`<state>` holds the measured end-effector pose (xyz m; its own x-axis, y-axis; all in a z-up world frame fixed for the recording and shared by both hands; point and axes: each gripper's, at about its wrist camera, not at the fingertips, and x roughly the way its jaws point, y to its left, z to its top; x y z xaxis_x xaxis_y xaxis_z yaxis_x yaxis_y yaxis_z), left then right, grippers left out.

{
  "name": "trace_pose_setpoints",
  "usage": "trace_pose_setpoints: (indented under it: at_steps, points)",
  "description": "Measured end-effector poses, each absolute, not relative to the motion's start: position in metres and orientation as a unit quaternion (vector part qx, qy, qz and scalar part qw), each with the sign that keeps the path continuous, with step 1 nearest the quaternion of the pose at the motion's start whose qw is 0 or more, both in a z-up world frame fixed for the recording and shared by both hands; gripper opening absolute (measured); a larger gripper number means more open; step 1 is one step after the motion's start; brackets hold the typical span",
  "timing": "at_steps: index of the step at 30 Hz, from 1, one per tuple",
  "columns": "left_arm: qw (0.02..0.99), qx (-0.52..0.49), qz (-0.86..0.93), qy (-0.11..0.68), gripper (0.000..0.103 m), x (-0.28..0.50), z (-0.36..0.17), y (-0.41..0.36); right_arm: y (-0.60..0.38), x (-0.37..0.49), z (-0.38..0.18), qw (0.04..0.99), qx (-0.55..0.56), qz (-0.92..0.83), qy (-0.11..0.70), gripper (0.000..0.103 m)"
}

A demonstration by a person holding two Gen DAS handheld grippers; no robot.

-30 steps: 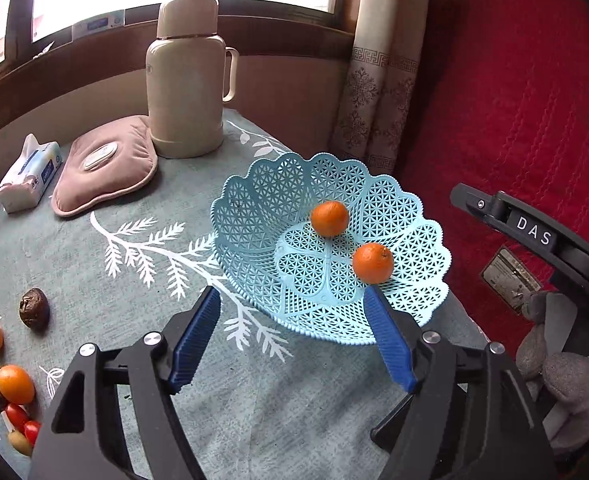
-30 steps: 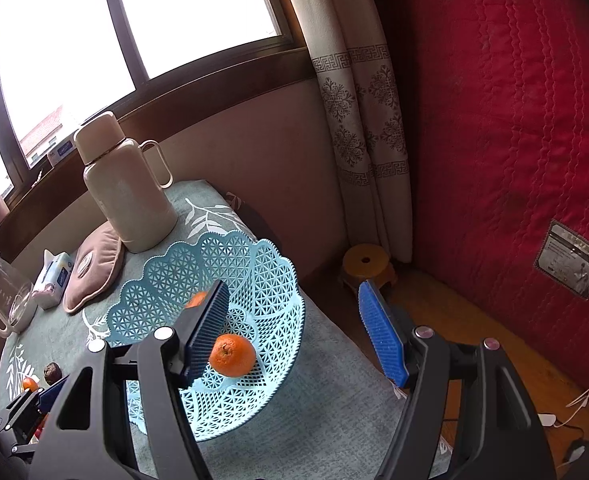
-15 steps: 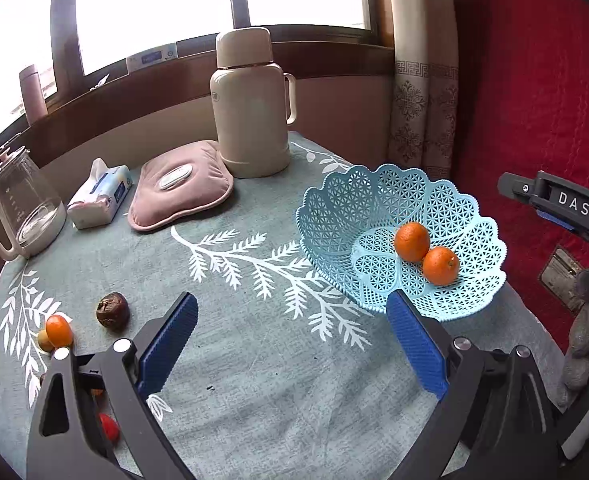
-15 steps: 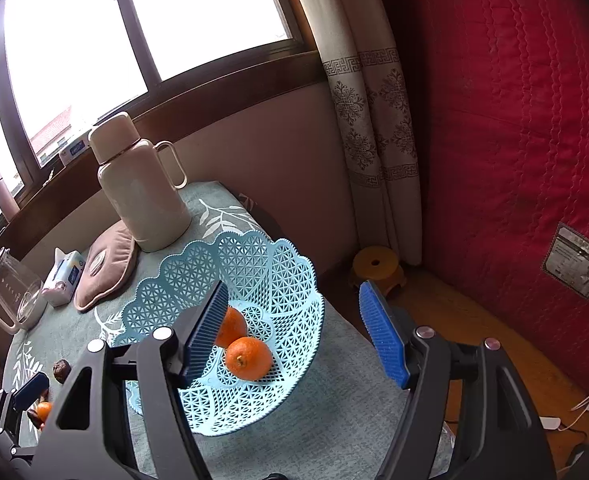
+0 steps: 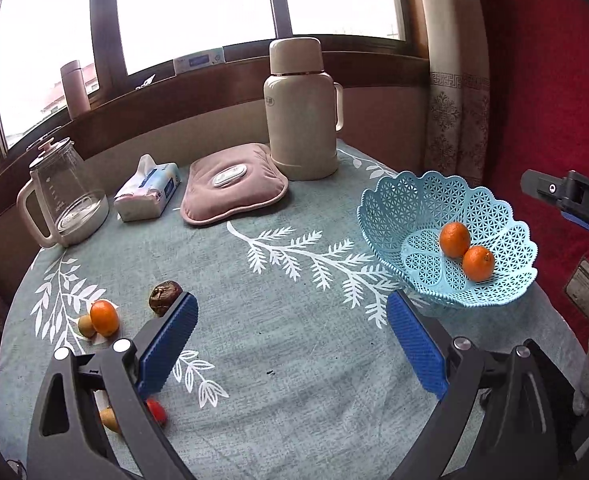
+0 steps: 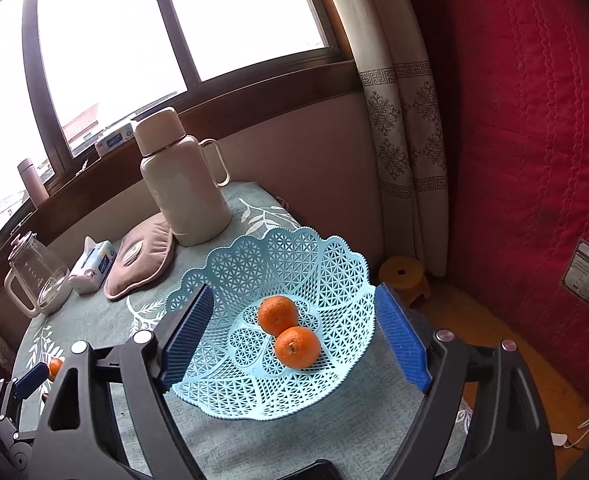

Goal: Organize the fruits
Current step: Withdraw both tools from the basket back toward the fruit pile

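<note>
With two oranges [image 6: 278, 314] already sitting side by side and touching in the blue basket [image 6: 334, 264], I read this as the gap between one drop-off and the next pick. My right gripper [image 6: 294, 336] hangs over the basket in the middle of its own view, its jaws opening, and the blue pads stand either side of the two oranges without touching them, so it carries nothing. In the other view my left gripper [image 5: 290, 344] is spread about as wide as it goes over bare tablecloth [image 5: 294, 352] at the bottom centre of the frame, nothing between its pads either.

Loose fruit is all at the lower left of the left view: another orange [image 5: 104, 318] touching a small yellowish fruit [image 5: 86, 326], a dark wrinkled fruit [image 5: 165, 298] just behind my left-hand pad, and down under the gripper frame a red fruit [image 5: 156, 410] and another yellowish one [image 5: 109, 419], both partly hidden. The basket sits at the right edge of that view, well apart from them.

Next call, as I judge it: swing the left gripper towards that lower-left cluster. The orange is the natural pick, but the yellowish fruit leaning on it means I'd want the pads to straddle the orange alone, or the little one rolls off. The right gripper needs only to lift clear of the basket rim.
</note>
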<state>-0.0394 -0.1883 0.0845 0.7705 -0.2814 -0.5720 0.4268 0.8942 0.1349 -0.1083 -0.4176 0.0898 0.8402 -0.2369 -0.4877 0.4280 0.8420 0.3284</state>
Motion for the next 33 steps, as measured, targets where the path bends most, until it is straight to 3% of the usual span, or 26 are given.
trace_pose_setpoints:
  at_steps: [7, 33]
  points:
    - [0.935, 0.12, -0.175, 0.284, 0.095, -0.04, 0.082, -0.171, -0.405, -0.11, 0.095, 0.943, 0.218, -0.147, 0.206, 0.091]
    - [0.944, 0.042, -0.024, 0.325, 0.095, -0.008, 0.071, -0.009, -0.34, -0.096, 0.079, 0.948, 0.177, -0.082, 0.25, 0.091]
